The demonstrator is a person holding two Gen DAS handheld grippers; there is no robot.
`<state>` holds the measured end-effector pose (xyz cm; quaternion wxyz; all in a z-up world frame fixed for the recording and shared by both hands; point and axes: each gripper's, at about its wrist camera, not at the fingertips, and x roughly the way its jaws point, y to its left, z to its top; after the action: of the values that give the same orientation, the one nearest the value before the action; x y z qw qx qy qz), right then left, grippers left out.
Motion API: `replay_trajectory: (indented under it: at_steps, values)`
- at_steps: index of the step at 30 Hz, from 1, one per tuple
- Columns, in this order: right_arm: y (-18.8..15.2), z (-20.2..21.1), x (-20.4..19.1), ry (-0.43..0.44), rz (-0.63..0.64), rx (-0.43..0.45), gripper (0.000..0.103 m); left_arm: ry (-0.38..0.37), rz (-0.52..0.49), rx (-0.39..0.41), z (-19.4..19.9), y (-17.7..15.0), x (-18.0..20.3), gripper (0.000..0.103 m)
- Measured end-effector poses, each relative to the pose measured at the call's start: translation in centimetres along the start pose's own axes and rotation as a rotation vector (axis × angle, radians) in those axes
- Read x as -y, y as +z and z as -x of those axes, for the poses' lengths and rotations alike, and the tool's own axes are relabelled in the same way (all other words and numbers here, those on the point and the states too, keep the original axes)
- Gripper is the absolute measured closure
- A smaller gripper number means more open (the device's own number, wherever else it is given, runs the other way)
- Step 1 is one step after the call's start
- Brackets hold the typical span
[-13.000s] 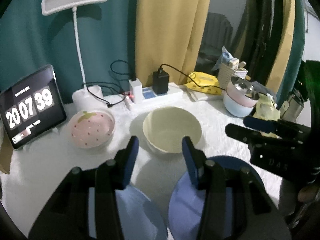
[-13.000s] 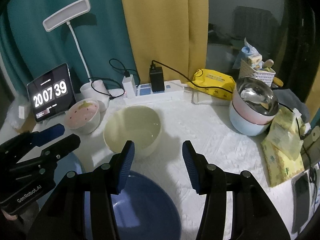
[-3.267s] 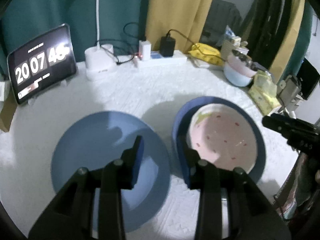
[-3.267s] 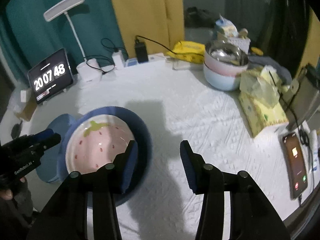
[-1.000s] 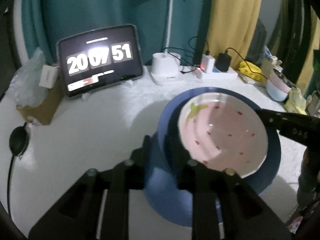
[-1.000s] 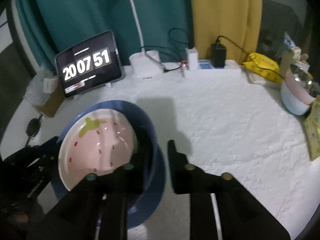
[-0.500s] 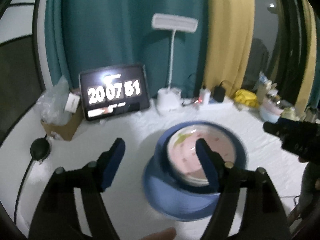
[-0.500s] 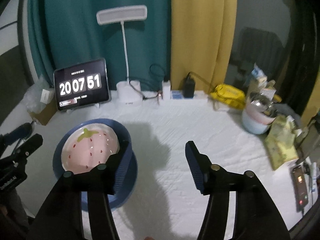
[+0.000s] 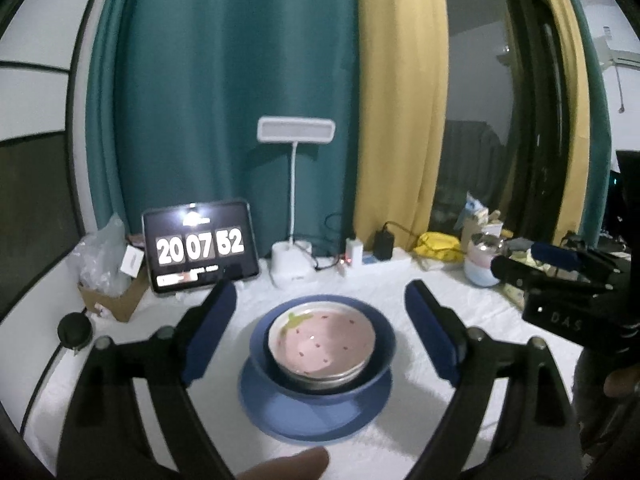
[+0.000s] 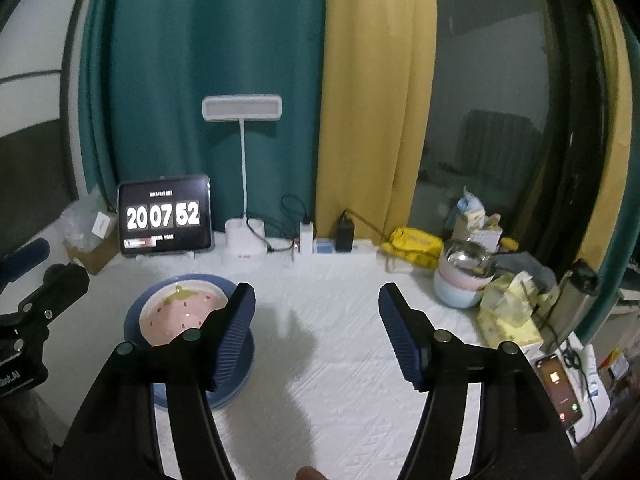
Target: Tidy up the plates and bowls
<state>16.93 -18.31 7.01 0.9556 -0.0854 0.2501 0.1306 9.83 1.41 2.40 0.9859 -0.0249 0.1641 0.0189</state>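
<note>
On the white worktop point(image 9: 440, 412), from left to right: a tablet clock point(image 9: 200, 246) stands at the back left beside a white desk lamp point(image 9: 294, 196). Toward the middle, a pink strawberry bowl point(image 9: 322, 340) sits nested in a blue bowl point(image 9: 384, 346), stacked on a blue plate point(image 9: 312, 412). Left gripper point(image 9: 318, 330) hangs above the stack, jaws opening wide, touching nothing. Right gripper point(image 10: 316, 332) is to the right of the stack, jaws also opening, nothing between them.
</note>
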Motion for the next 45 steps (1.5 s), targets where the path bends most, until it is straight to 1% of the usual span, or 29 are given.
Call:
replay_trajectory:
  at_steps: [5, 8, 13, 21, 31, 38, 45]
  values:
    - [0.0, 3.0, 0.5, -0.010, -0.002, 0.070, 0.033, -0.006, -0.013, 0.053, 2.2, -0.2, 1.2, 0.015]
    - [-0.2, 4.8, 0.7, -0.019, 0.002, 0.112, 0.033, -0.008, -0.020, 0.070, 3.2, -0.6, 1.9, 0.015]
    - [-0.9, 7.0, 0.9, -0.022, -0.005, 0.149, 0.032, -0.024, -0.017, 0.089, 4.7, -1.0, 2.4, 0.015]
    - [-1.6, 10.2, 1.1, -0.026, -0.022, 0.210, 0.031, -0.028, -0.029, 0.135, 7.4, -1.2, 2.9, 0.015]
    - [-1.8, 13.0, 1.0, -0.020, -0.025, 0.257, 0.030, -0.034, -0.031, 0.191, 10.4, -0.5, 3.4, 0.015]
    - [-1.1, 14.2, 0.9, -0.019, -0.028, 0.286, 0.030, -0.023, -0.029, 0.232, 11.8, 0.4, 3.3, 0.015]
    - [-0.9, 14.2, 0.8, -0.012, -0.030, 0.282, 0.030, -0.016, -0.027, 0.220, 11.9, 0.7, 3.1, 0.015]
